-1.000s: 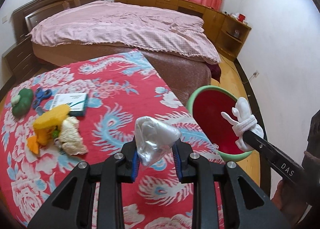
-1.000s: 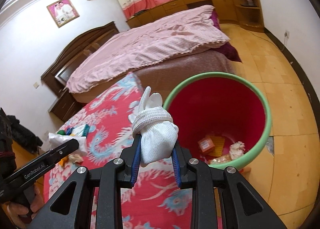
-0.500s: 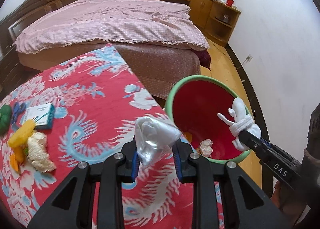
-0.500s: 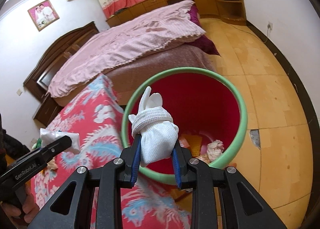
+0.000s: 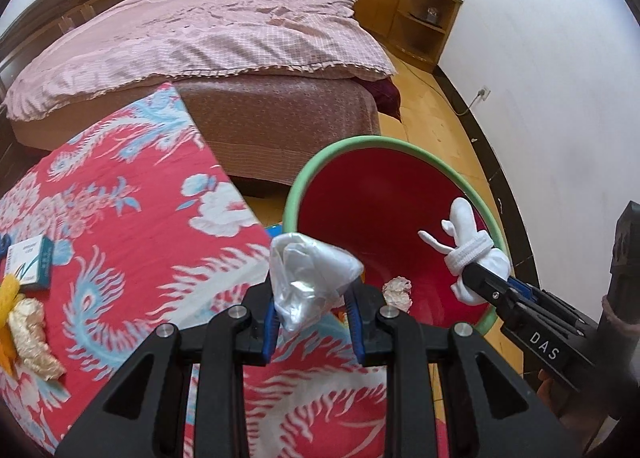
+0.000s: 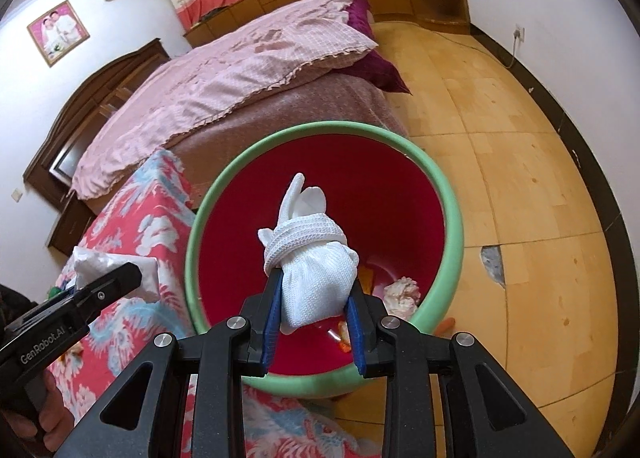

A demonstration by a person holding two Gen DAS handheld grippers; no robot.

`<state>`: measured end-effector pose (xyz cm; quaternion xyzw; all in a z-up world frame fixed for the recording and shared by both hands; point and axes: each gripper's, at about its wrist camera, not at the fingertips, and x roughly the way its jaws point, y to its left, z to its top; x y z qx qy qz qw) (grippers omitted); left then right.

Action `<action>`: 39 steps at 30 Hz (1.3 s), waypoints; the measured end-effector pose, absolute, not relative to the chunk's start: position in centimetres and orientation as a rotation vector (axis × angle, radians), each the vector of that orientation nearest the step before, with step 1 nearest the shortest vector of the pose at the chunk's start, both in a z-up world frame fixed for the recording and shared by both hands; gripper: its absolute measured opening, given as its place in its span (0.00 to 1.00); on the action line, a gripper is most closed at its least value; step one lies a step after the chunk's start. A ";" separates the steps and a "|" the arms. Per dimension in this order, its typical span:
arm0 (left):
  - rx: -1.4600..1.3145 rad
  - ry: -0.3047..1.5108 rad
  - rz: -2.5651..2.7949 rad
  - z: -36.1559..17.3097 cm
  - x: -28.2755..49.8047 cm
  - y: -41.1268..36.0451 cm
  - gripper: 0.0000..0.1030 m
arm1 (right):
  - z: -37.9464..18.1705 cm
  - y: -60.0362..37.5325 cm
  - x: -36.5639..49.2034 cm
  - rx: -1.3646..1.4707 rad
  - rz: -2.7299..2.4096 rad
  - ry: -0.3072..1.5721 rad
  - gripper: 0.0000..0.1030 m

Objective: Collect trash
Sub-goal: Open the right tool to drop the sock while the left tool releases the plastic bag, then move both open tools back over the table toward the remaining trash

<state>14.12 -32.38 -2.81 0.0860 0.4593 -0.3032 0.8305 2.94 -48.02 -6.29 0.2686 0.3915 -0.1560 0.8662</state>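
left claw (image 5: 312, 322) clamped on 1 crumpled plastic bag (image 5: 310, 278) over worktop (image 5: 132, 242) edge | right claw (image 6: 312, 322) clamped on 1 knotted white glove (image 6: 312, 278) above 1 red bin (image 6: 452, 234), bin at 12 o'clock | 1 bed (image 6: 240, 78) beyond

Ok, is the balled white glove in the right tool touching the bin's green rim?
Apart. The right wrist view shows the white glove held above the bin's red interior, green rim clear all around it.

A red floral-clothed table (image 5: 132, 226) bears a small box (image 5: 30, 263); the bin (image 6: 452, 226) stands on the wooden floor (image 6: 520, 178).
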 end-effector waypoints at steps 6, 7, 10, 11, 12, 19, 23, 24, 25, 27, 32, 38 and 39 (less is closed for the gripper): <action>0.194 0.989 -0.663 -3.8 14.4 -33.7 0.27 | -6.6 -48.7 3.0 0.571 -0.334 0.804 0.33; 0.194 0.993 -0.666 -4.0 14.5 -34.0 0.27 | -6.5 -48.8 3.0 0.570 -0.335 0.799 0.34; 0.197 0.999 -0.676 -4.3 14.6 -34.5 0.27 | -6.5 -49.4 2.8 0.587 -0.344 0.776 0.44; 0.200 0.998 -0.677 -4.4 14.6 -34.7 0.27 | -6.5 -49.6 2.7 0.596 -0.346 0.769 0.45; 0.203 0.996 -0.677 -4.5 14.6 -34.8 0.27 | -6.5 -49.8 2.6 0.602 -0.347 0.766 0.45; 0.197 0.994 -0.673 -4.6 14.8 -35.3 0.45 | -6.4 -50.6 2.4 0.619 -0.361 0.758 0.45; 0.197 0.985 -0.673 -4.3 14.7 -35.1 0.45 | -6.4 -50.6 2.3 0.621 -0.361 0.759 0.45; 0.197 0.984 -0.671 -4.3 14.6 -35.0 0.45 | -6.3 -50.6 2.3 0.622 -0.360 0.759 0.45; 0.196 0.984 -0.668 -4.2 14.6 -34.9 0.45 | -6.3 -50.5 2.3 0.623 -0.359 0.759 0.45; 0.189 0.983 -0.662 -4.1 14.6 -34.6 0.45 | -6.1 -50.4 2.2 0.622 -0.356 0.757 0.45; 0.171 0.979 -0.644 -3.5 14.4 -33.4 0.45 | -5.5 -49.8 1.9 0.617 -0.346 0.749 0.45; 0.147 0.967 -0.622 -2.7 14.0 -31.7 0.45 | -4.7 -48.7 1.8 0.605 -0.331 0.739 0.45; 0.141 0.964 -0.618 -2.6 13.9 -31.3 0.45 | -4.6 -48.5 1.9 0.604 -0.329 0.738 0.45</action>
